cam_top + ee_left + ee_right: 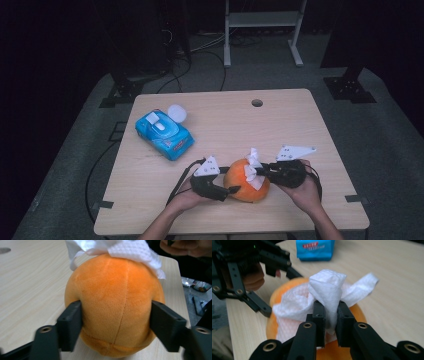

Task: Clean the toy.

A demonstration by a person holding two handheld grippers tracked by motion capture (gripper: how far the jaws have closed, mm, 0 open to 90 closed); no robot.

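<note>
On our wooden table (pixel 150 185), left gripper (pixel 116 322) clamps the orange plush (pixel 112 302) while right gripper (pixel 329 315) pinches the tissue (pixel 327 287) at its twelve o'clock (a hard tug could tear it).

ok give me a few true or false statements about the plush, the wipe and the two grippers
1. The right gripper pinches a white wipe in its jaws. True.
2. The left gripper hovers away from the orange plush. False: its jaws press on the plush's two sides.
3. The wipe lies flat on the table. False: it is bunched up on the plush.
4. A blue wipes pack sits on the table to the left of the plush in the high view. True.
</note>
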